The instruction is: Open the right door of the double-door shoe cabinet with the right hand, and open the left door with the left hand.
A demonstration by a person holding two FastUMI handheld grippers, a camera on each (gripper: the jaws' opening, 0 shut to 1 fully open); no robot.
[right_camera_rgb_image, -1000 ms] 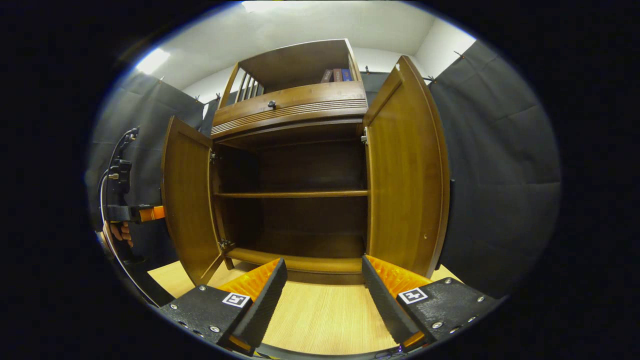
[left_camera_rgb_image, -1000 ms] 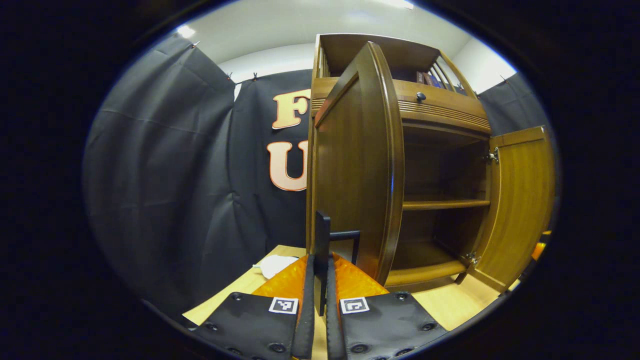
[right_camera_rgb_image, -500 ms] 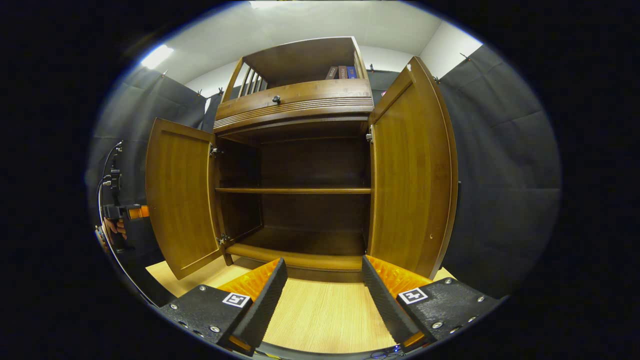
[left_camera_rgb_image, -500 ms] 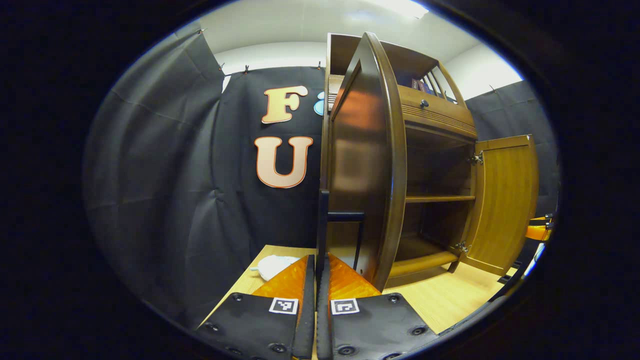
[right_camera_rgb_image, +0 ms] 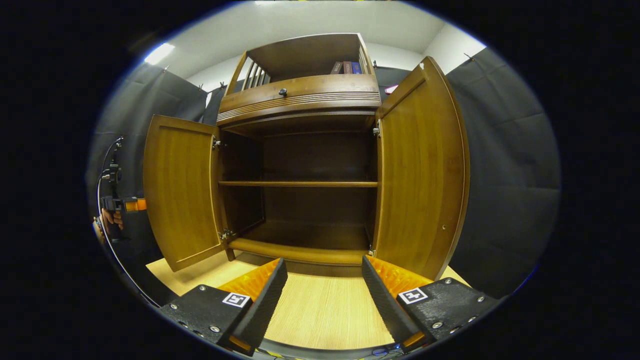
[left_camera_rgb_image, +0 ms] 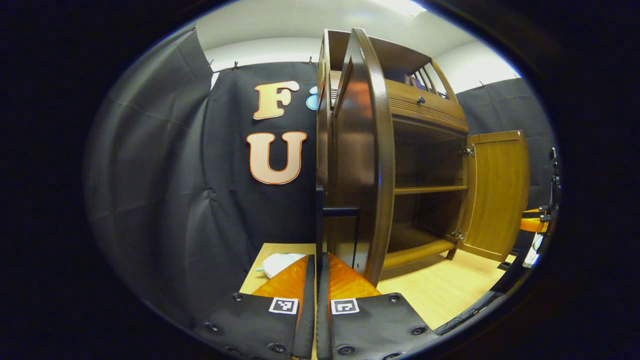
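Note:
The brown wooden shoe cabinet [right_camera_rgb_image: 300, 100] stands with both doors swung out. In the left gripper view, the left door [left_camera_rgb_image: 357, 165] is seen nearly edge-on, and my left gripper [left_camera_rgb_image: 316, 265] is shut on its black bar handle [left_camera_rgb_image: 319, 220]. The right door [left_camera_rgb_image: 497, 190] hangs open farther off. In the right gripper view, the left door [right_camera_rgb_image: 180, 190] and right door [right_camera_rgb_image: 422, 175] frame the dark shelves [right_camera_rgb_image: 297, 184]. My right gripper [right_camera_rgb_image: 324, 265] is open low before the cabinet, with nothing between its fingers. The left gripper [right_camera_rgb_image: 125, 204] and a hand [right_camera_rgb_image: 107, 218] show beyond the left door.
The cabinet stands on a light wooden floor [right_camera_rgb_image: 320, 310]. A white crumpled item [left_camera_rgb_image: 280, 262] lies on the floor left of the cabinet. A drawer with a dark knob [right_camera_rgb_image: 283, 92] and several books [right_camera_rgb_image: 347, 67] sit above the doors. Black cloth walls close in both sides.
The left door has swung farther out, with my left gripper following on its handle. The right gripper stays open and the right door looks slightly wider.

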